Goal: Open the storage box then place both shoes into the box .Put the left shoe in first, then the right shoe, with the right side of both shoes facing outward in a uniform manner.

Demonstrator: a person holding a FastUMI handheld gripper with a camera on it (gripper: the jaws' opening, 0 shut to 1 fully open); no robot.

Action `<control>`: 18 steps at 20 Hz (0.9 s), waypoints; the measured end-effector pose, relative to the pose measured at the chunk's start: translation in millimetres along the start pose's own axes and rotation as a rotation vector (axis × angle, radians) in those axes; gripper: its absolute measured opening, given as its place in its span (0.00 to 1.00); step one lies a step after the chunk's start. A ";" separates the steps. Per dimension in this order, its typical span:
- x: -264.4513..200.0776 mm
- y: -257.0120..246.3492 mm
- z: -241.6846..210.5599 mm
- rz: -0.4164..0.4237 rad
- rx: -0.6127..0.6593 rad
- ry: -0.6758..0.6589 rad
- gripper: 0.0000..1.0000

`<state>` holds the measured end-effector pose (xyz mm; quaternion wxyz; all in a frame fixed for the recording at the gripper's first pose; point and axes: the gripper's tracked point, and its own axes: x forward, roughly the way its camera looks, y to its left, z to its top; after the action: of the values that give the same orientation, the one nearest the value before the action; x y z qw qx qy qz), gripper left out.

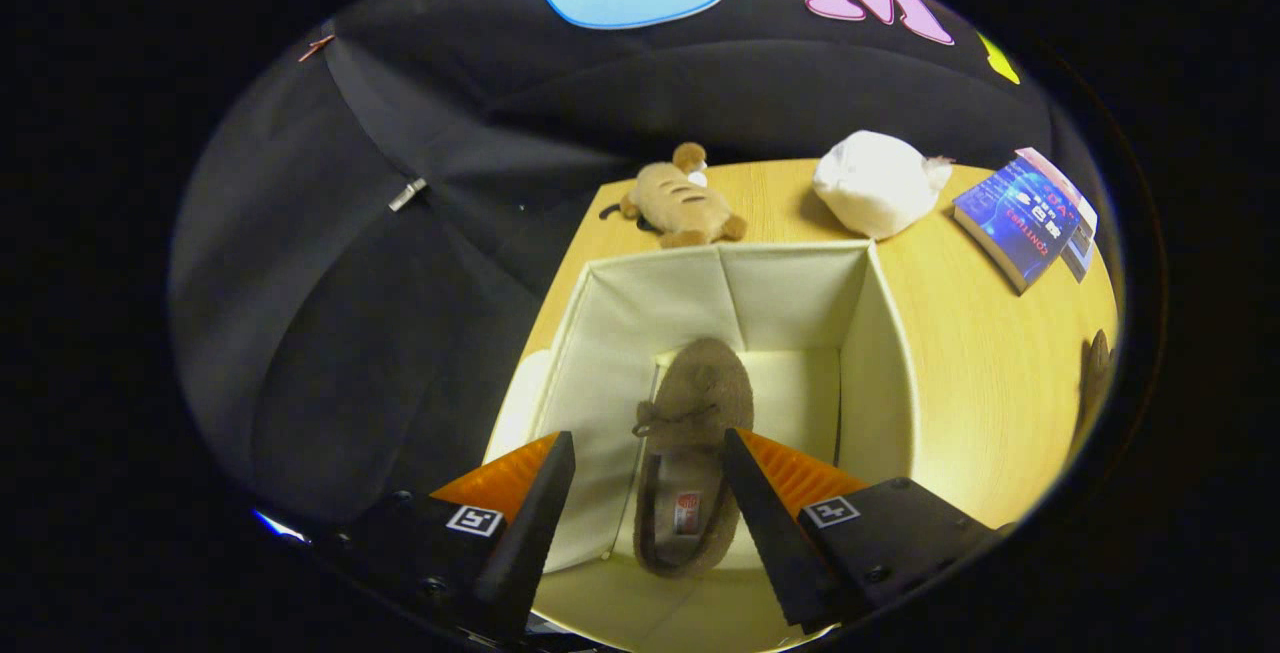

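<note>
Storage box (pixel 880 353) stands open on the table with one brown shoe (pixel 690 453) flat on its floor, long axis running straight away from the gripper (pixel 650 463), whose fingers hang spread wide above it, holding nothing.

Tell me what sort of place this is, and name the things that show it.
Probably a staged recording booth, not a lived-in room: black cloth wall behind a small wooden table with household props, a fabric storage box holding one shoe, a plush toy, a book. The claw hangs open above the box.
</note>
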<state>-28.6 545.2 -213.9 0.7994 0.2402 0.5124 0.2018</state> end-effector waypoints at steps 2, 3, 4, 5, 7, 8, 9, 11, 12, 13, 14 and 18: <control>-21.4 -3.5 17.4 0.037 -0.031 -0.055 0.94; -33.5 -8.2 26.8 0.054 -0.059 -0.086 0.95; -47.2 -13.3 36.1 0.070 -0.086 -0.120 0.95; -60.9 -18.7 43.5 0.092 -0.110 -0.146 0.96; -89.5 -38.2 58.6 0.122 -0.141 -0.198 0.96; -104.1 -50.3 68.1 0.126 -0.149 -0.223 0.96; -114.4 -61.9 75.4 0.129 -0.164 -0.238 0.96; -138.4 -88.3 85.9 0.129 -0.198 -0.259 0.96; -150.1 -104.5 92.9 0.120 -0.215 -0.280 0.96; -162.2 -120.8 99.4 0.108 -0.231 -0.309 0.96; -173.8 -140.5 104.3 0.088 -0.251 -0.335 0.96; -220.6 -219.2 102.4 0.013 -0.340 -0.379 0.96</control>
<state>-4.8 225.5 -147.3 0.9087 0.1394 0.3106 0.2416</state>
